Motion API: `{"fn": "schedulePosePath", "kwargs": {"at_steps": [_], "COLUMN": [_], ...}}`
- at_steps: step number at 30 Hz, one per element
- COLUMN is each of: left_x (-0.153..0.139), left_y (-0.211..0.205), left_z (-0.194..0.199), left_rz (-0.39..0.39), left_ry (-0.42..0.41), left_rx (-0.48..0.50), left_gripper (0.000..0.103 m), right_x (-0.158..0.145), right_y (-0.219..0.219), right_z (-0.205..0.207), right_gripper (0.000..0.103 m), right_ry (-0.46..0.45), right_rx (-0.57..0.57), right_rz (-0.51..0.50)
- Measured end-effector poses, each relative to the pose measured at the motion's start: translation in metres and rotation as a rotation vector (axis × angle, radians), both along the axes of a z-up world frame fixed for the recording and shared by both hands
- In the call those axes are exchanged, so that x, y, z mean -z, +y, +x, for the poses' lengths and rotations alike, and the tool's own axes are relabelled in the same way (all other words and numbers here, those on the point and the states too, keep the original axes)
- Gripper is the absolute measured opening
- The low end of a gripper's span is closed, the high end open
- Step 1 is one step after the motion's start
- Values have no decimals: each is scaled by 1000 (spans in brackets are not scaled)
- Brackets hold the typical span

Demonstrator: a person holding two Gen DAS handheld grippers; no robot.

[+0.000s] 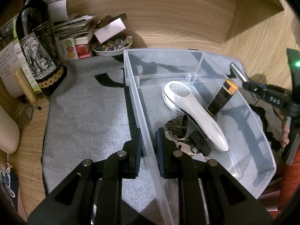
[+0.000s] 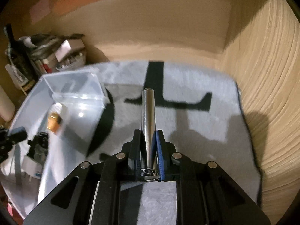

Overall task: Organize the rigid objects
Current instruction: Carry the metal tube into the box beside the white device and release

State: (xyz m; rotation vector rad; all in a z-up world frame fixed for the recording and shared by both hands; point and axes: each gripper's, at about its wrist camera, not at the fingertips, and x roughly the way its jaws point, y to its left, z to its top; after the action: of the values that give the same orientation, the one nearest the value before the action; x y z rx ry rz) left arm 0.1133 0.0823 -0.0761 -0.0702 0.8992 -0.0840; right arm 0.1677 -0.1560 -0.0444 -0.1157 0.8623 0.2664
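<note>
A clear plastic bin [image 1: 258, 180] stands on a grey mat [image 1: 88, 112]. It holds a white handheld device [image 1: 189, 103], a black and orange battery [image 1: 223, 97], keys [image 1: 185, 148] and a small dark cone piece [image 1: 178, 123]. My left gripper [image 1: 149, 148] is shut on the bin's left wall. My right gripper [image 2: 149, 140] is shut on a silver metal cylinder [image 2: 148, 116], held above the mat to the right of the bin [image 2: 75, 86]. The right gripper also shows at the right edge of the left wrist view [image 1: 249, 86].
A dark wine bottle [image 1: 37, 43], stacked papers and boxes [image 1: 75, 30] and a bowl of glass beads [image 1: 112, 46] crowd the back left corner. Wooden walls [image 1: 187, 13] close the back and right [image 2: 266, 93]. A glass [image 1: 24, 116] stands at the left.
</note>
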Motion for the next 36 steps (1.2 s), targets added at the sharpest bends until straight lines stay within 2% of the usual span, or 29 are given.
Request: {"fn": "schedulePosePath", "kwargs": {"at_steps": [10, 19, 28, 36], "left_x": [1, 1, 1, 1], "left_y": [-1, -1, -1, -2], "left_z": [0, 0, 0, 0], "left_rz": [-3, -1, -2, -1], "left_ry": [-1, 1, 0, 1], "left_rx": [-1, 0, 1, 1], "left_gripper": [16, 16, 16, 16], "right_x": [-44, -64, -52, -18], "right_y": [28, 67, 101, 109], "right_z": [-17, -41, -47, -29], "right_gripper": [14, 14, 14, 14], "right_ry": [-135, -198, -154, -48], "right_rx": [-71, -203, -311, -295], "right_rz": [23, 48, 56, 9]}}
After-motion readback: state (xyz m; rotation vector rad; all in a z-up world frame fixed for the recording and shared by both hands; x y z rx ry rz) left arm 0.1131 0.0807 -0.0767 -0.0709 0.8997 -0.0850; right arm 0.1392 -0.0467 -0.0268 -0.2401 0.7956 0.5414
